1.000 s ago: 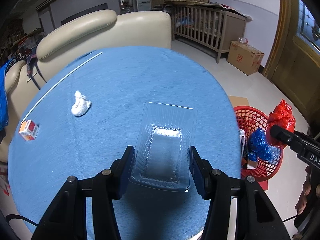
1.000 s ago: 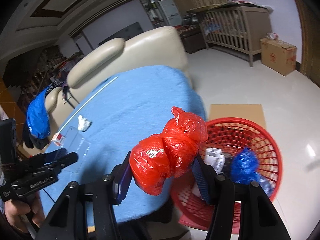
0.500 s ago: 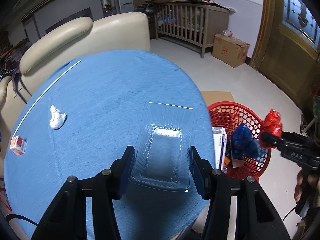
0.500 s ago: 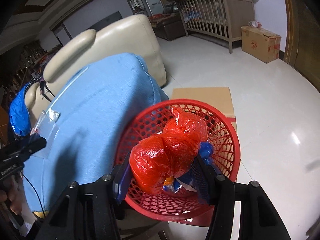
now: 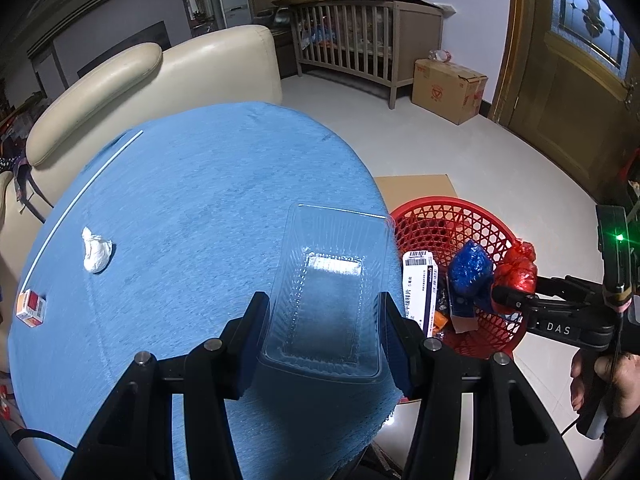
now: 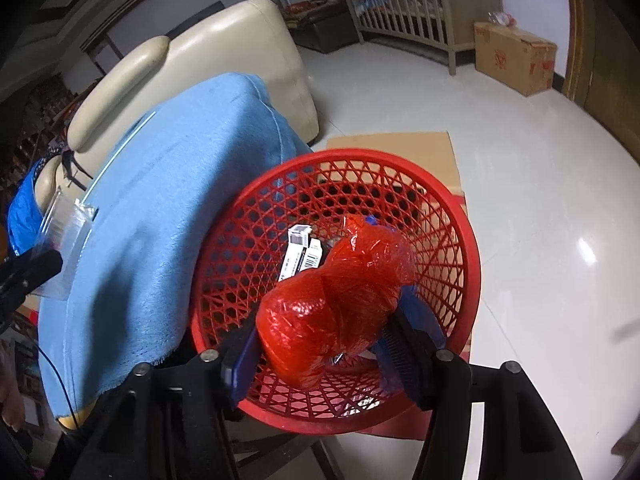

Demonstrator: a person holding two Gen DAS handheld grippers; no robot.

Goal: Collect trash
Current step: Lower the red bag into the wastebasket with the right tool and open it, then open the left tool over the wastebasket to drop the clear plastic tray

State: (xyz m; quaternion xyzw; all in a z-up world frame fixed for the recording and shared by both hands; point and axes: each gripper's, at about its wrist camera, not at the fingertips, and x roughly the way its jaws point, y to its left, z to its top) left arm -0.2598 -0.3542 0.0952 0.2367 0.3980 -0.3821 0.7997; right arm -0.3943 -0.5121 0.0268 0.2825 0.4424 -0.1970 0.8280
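My left gripper [image 5: 324, 304] is shut on a clear plastic tray [image 5: 332, 272], held above the right edge of the blue-clothed table [image 5: 200, 200]. A red mesh basket [image 5: 440, 208] stands on the floor beside that edge, holding a white carton [image 5: 420, 288] and a blue bag [image 5: 468, 268]. My right gripper [image 6: 328, 320] hangs over the basket [image 6: 452, 216] with a knotted red plastic bag [image 6: 340, 292] between its fingers. Its jaws are opening, and the bag still touches both pads. A crumpled white tissue [image 5: 96, 252], a small orange box [image 5: 30, 308] and a thin white stick [image 5: 80, 196] lie on the table.
A cream sofa [image 5: 160, 80] stands behind the table. A wooden crib [image 5: 360, 40] and a cardboard box [image 5: 448, 88] are at the back. Flat cardboard [image 5: 416, 188] lies under the basket. A wooden door [image 5: 580, 100] is on the right. A hand [image 5: 600, 380] holds the right gripper.
My right gripper carried the red bag from beside the table down into the mouth of the basket. My left gripper moved the clear tray rightward toward the basket.
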